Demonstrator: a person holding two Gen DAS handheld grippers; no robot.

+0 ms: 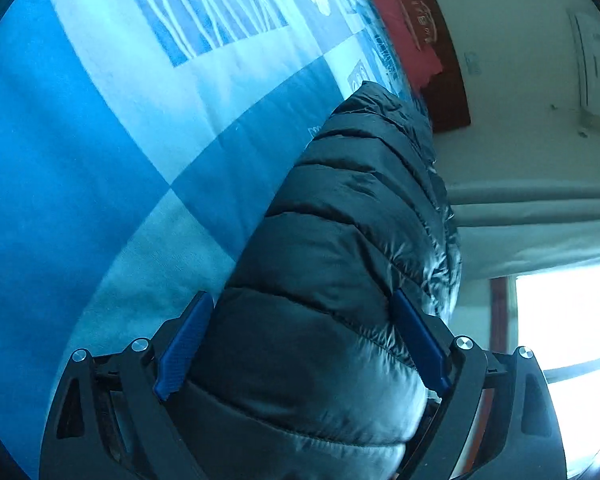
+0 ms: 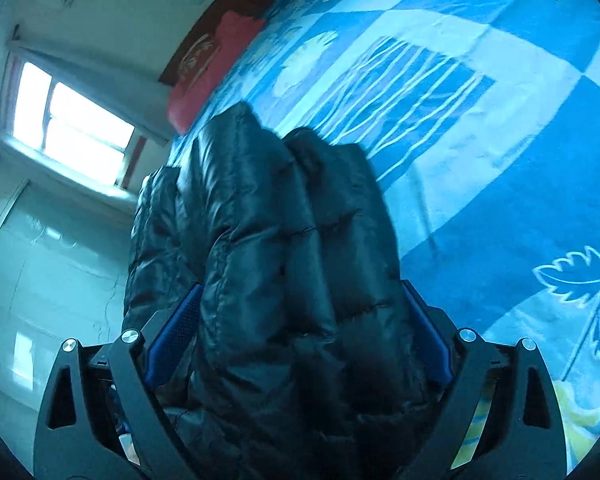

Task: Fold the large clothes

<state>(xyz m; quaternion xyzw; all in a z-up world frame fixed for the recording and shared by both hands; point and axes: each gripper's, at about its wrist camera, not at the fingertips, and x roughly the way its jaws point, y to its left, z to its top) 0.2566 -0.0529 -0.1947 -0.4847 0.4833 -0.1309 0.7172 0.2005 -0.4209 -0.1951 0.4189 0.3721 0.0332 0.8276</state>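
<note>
**Puffer jacket bunched between two wide-spread hand-held grippers over a blue bed**

A black quilted puffer jacket (image 1: 340,248) fills the space between the blue finger pads (image 1: 186,344) of the left hand-held gripper (image 1: 302,300), its shiny padded bands running away from the camera over a bed. The jaws stand spread wide. The left pad lies against the edge of the jacket and the right pad touches its side; whether they press on the fabric or merely flank it cannot be told from this view.

From the right wrist camera, the same jacket (image 2: 284,240) rises in thick folded ridges between the pads of the right hand-held gripper (image 2: 300,292), which also stands wide apart, with the down bulging past both fingers. Here too, a firm grip cannot be confirmed.

Under the jacket lies a bedspread (image 2: 500,128) of blue and pale squares printed with white line patterns and leaf outlines. A red pillow (image 2: 204,76) sits at the far end of the bed against a dark wooden headboard (image 1: 448,80). A bright window (image 2: 68,120) lights the pale wall beyond, and a wall-mounted air conditioner (image 1: 592,64) appears in the left wrist view.
</note>
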